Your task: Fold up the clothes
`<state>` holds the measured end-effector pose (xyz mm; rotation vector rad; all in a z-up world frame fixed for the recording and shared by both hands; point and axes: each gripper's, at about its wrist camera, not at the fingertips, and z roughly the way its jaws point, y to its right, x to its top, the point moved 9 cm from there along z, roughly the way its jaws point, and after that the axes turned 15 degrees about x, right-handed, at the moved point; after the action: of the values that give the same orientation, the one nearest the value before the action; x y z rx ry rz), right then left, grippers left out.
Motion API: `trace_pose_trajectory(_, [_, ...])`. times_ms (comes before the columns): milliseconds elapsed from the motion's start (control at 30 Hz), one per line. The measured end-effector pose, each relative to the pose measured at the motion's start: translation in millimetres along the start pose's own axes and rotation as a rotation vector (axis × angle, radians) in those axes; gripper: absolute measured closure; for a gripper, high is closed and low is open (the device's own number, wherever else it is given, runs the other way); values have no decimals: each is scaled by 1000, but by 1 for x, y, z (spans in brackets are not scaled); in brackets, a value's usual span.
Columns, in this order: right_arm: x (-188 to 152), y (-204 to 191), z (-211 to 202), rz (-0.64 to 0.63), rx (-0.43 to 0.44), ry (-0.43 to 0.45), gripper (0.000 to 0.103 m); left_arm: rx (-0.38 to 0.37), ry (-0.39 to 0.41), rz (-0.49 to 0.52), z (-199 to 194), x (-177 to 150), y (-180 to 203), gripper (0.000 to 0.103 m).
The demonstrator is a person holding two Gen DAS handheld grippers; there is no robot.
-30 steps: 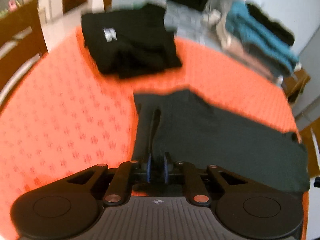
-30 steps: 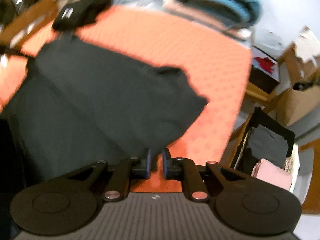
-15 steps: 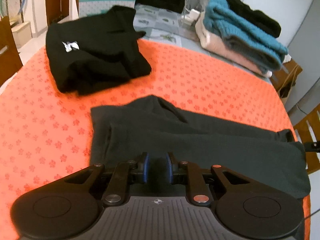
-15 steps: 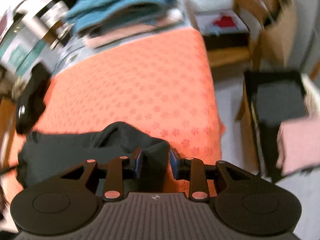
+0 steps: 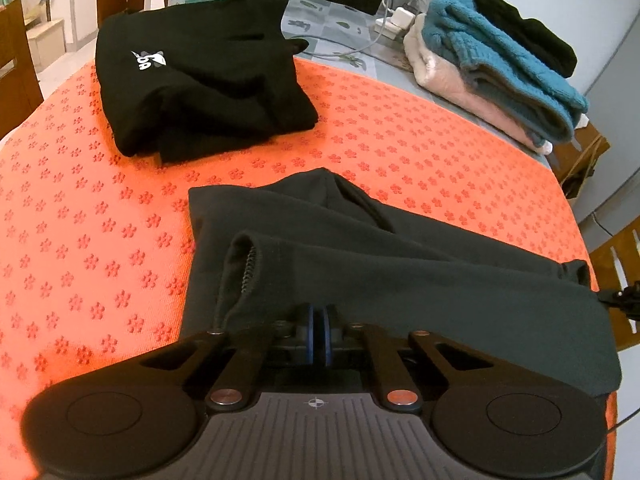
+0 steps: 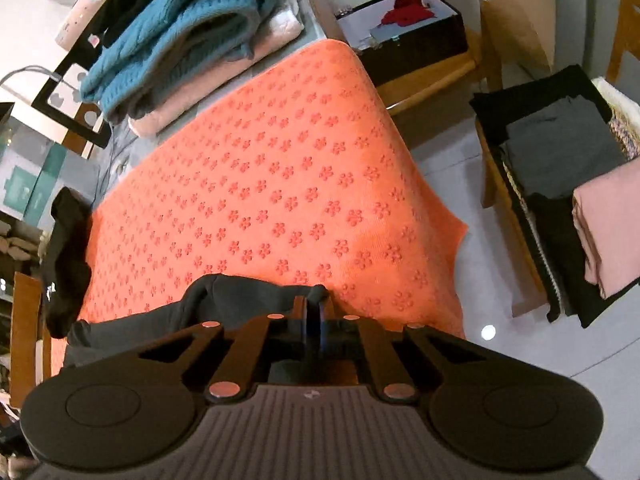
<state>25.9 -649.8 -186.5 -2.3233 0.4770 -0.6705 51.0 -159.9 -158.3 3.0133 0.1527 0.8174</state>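
A dark grey garment (image 5: 400,280) lies folded lengthwise across the orange flower-print mat (image 5: 80,200), with an open hem (image 5: 244,256) at its left end. My left gripper (image 5: 319,332) sits low over the garment's near edge. Its jaws are closing, the blue pads almost meet, and a thin fold of the cloth is pinched between them. In the right wrist view the garment's other end (image 6: 224,300) bunches near the mat's edge (image 6: 440,216). My right gripper (image 6: 313,320) is closing there too, with a tuft of the grey cloth caught between its pads.
A folded black garment with a white logo (image 5: 200,72) lies at the far left of the mat. A pile of teal, pink and black knitwear (image 5: 492,72) sits at the back. Beyond the table's right edge stands a chair stacked with folded clothes (image 6: 560,184), a box (image 6: 404,28) and a paper bag (image 6: 516,12).
Both grippers widened slightly, then closed on the grey garment. The right gripper rolled and swung to the garment's end by the mat's edge. The left one sank closer to the cloth.
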Motion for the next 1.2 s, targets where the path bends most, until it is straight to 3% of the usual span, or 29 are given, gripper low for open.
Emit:
trace_pose_trajectory(33, [2,-4,-4,-39,-22,4,88,3,1,-4,-3,1,-1,93])
trace_pose_trajectory(100, [2,-14,-15,-123,-55,4,87,14,25,-10,-12,5,-3,81])
trace_pose_trajectory(267, [-18,-53,-42,-327,-30,-33,87,14,68,-9,-29,9,-10,79])
trace_pose_trajectory(500, [-82,-96,-41,-559,30,-137,87,59,78,-11,-33,-4,-24,80])
trace_pose_trajectory(733, [-120,-76,-11,-634,-102,-228,87,99,60,35,-20,-17,-31,80])
trace_pose_trajectory(967, [-120,-103,-33,-659,-58,-194,87,74,94,24,-45,-17,-37,77])
trace_pose_trajectory(1200, [-142,-112,-44,-663,-7,-242,86,66,104,29,-86,-40,-47,73])
